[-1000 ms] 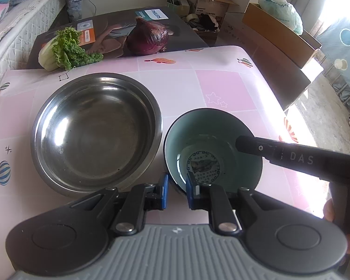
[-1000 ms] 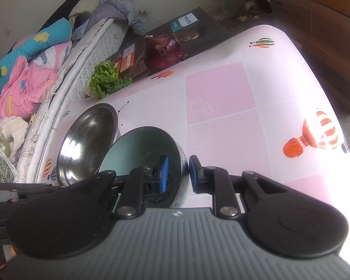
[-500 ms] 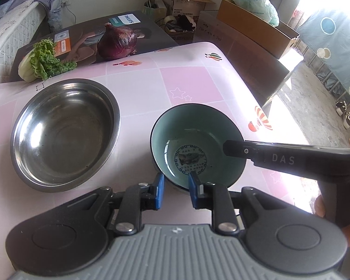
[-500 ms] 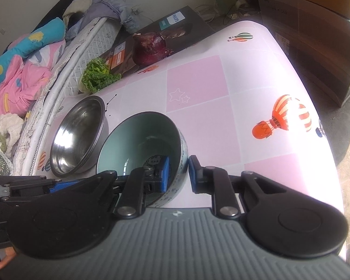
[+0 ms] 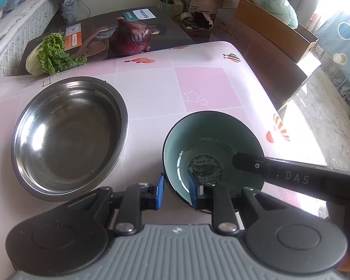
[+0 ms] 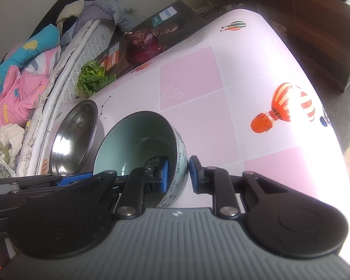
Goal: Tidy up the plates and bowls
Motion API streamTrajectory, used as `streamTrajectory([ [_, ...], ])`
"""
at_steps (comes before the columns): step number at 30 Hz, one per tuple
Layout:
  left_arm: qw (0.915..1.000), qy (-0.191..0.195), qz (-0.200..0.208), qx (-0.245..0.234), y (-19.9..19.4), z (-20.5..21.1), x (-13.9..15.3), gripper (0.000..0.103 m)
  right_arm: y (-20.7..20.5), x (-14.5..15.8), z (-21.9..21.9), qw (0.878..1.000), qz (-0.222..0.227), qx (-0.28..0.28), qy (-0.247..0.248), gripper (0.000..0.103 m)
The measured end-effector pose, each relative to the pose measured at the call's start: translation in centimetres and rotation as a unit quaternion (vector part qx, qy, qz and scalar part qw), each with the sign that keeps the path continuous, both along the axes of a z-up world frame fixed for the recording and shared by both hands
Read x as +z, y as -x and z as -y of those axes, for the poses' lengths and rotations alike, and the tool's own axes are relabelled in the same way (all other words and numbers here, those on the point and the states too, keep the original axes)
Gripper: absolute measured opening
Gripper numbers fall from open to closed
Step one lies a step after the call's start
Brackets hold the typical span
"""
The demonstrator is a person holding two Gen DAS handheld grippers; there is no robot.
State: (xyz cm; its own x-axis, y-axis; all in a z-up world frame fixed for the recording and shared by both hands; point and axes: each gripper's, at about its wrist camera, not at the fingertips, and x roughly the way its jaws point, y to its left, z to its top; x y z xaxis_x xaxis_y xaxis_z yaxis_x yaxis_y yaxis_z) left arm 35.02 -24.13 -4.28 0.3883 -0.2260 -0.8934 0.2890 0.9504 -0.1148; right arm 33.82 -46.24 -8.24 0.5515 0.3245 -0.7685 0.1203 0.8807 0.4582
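A teal ceramic bowl (image 5: 210, 140) with a printed emblem inside is held above the pink table (image 5: 151, 88), to the right of a large steel bowl (image 5: 67, 135). My left gripper (image 5: 176, 190) is shut on the teal bowl's near rim, one pad inside and one outside. My right gripper (image 6: 177, 175) is shut on the bowl's (image 6: 137, 140) right rim, its left pad inside and right pad outside. The right gripper's finger (image 5: 280, 172) reaches into the bowl in the left wrist view. The steel bowl (image 6: 74, 135) shows left of the teal bowl in the right wrist view.
A red onion (image 5: 130, 37) and a leafy green (image 5: 53, 56) lie on a dark box (image 5: 100, 32) at the table's far edge. A bed (image 6: 23, 81) runs along the left. Cardboard boxes (image 5: 275, 28) stand on the floor to the right.
The teal bowl, held by both grippers, has shifted right, away from the steel bowl, and the gap between the two bowls has widened.
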Motion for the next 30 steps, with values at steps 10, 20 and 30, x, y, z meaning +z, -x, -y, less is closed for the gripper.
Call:
streamTrajectory([
  [10,0.9996,0.0,-0.003,-0.028,1.5,0.2,0.9,0.024,1.2,1.1,-0.1,1.0,0.009,0.015,0.012,0.019],
  [20,0.9991,-0.017,-0.037,-0.007,-0.9,0.9,-1.4,0.025,0.7,0.3,0.1,1.0,-0.004,0.005,-0.002,0.02],
  [30,0.9983,-0.017,-0.055,-0.004,-1.6,1.0,-2.1,0.025,-0.3,-0.6,0.1,1.0,-0.014,-0.003,-0.011,0.022],
])
